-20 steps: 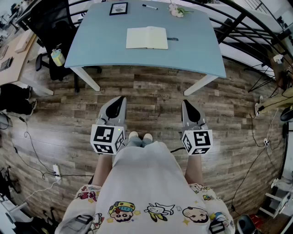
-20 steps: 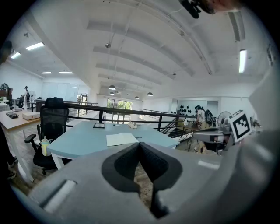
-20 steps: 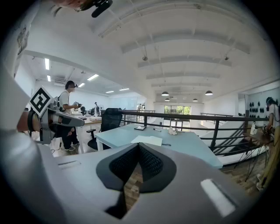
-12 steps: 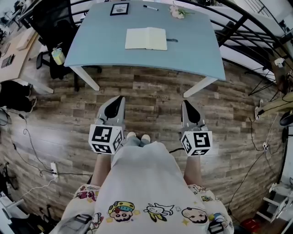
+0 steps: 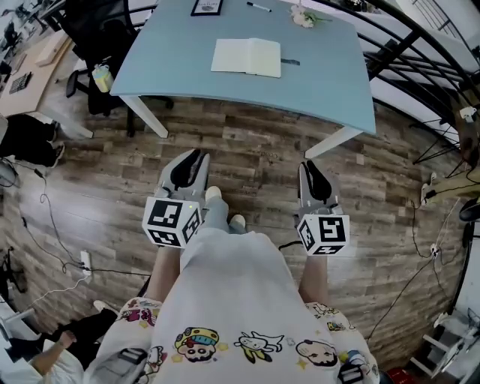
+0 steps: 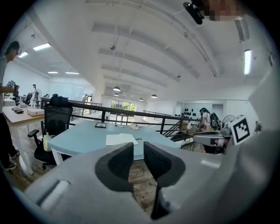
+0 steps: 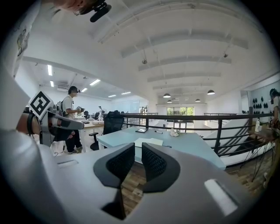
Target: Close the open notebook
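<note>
Currently holding the left gripper [image 5: 196, 156] and the right gripper [image 5: 307, 166] out front, side by side and well apart, both over the plank floor [image 5: 247, 139]. Seen in each gripper view: jaws parted by a narrow slit, clamped on nothing, only floor and table beyond the gap.

Standing short of the blue table [image 5: 172, 67], with a bare strip of floor between the gripper tips and its near edge. Facing the open notebook [image 5: 247, 57], lying flat near the middle of the table, well back from the near edge, with free tabletop on both sides. Past it, toward the far edge: a picture frame [image 5: 207, 7], a pen [image 5: 259, 7], a small bunch of flowers [image 5: 306, 18].

Hemmed on the left by an office chair [image 5: 94, 30] with a bottle [image 5: 103, 77] beside it, on the right by a black railing [image 5: 409, 52].

From the head view alone: the white table legs [image 5: 146, 116]. From the gripper views alone: ceiling lamps [image 7: 166, 95] and people [image 7: 71, 114] standing off to the sides.
</note>
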{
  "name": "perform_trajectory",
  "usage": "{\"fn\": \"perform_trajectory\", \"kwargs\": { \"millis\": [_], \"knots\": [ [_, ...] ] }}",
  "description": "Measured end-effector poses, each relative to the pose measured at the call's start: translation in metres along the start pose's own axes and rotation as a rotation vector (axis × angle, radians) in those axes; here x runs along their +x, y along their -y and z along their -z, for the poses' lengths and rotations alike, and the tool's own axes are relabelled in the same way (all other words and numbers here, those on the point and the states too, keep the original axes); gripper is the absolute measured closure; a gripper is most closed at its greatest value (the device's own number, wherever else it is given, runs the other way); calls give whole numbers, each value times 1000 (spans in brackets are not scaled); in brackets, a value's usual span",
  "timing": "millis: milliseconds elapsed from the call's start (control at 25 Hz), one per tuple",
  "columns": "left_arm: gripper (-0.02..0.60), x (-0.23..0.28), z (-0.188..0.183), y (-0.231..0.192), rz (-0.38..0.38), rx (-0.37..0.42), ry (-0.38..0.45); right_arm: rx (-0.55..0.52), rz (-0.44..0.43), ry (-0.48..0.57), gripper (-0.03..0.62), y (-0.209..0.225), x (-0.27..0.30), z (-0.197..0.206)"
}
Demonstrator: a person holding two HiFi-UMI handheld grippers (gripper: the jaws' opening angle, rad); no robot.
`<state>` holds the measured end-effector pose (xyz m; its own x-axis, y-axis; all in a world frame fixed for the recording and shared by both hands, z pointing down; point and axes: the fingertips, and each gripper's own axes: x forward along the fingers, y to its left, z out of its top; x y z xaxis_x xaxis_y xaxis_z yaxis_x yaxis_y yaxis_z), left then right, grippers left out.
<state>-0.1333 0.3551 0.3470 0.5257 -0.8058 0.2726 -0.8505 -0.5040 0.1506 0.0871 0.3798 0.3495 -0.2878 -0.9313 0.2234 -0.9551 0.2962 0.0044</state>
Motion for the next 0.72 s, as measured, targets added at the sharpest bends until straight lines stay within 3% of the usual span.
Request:
{"fn": "perform_trajectory", "kwargs": {
  "millis": [360, 720],
  "knots": [
    [469, 42, -2, -22, 20, -5, -12, 11, -22, -12, 498, 5, 44, -4],
    [437, 134, -37, -78, 75, -17, -20, 3, -5, -29, 442, 27, 150, -31]
  ]
}}
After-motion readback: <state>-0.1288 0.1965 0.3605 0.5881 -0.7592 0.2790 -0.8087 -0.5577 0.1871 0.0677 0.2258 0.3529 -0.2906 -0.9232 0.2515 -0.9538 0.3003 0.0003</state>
